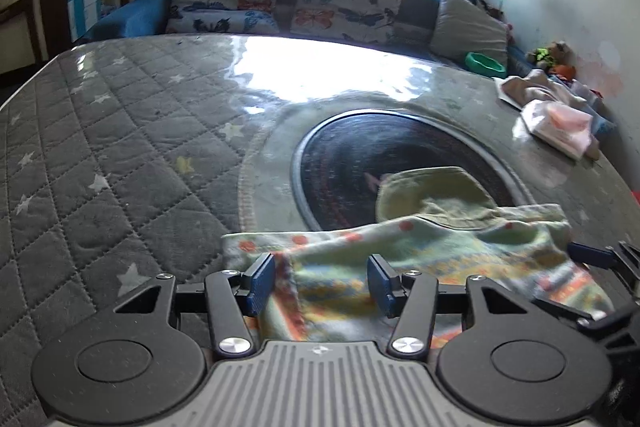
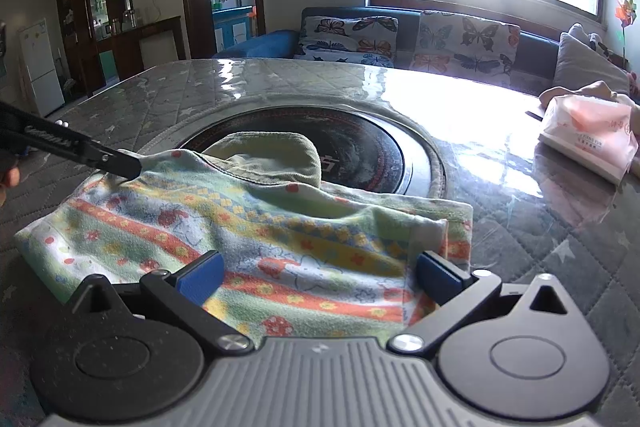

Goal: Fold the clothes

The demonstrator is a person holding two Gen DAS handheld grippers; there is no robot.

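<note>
- Nearest the lens, low in the right wrist view, the right gripper [image 2: 318, 281] has its jaws spread as wide as they go, straddling the near hem of the patterned garment [image 2: 256, 235] without pinching it: released.
- That garment lies rumpled across the lower middle of the frame on the quilted table [image 2: 560, 259], its far edge lapping the dark round plate [image 2: 372, 155] set into the tabletop. It looks light, soft and floppy, likely to sag if lifted by one point; the hem corners seem the best hold.
- An olive-green piece [image 2: 272, 157] humps out from under it; I cannot tell whether it is a separate item.
- Low in the left wrist view, the left gripper [image 1: 322, 281] stands half open over the cloth's left edge, gripping nothing that I can see.
- Blur smears that view, and the garment's near edge hides behind both tools.
</note>
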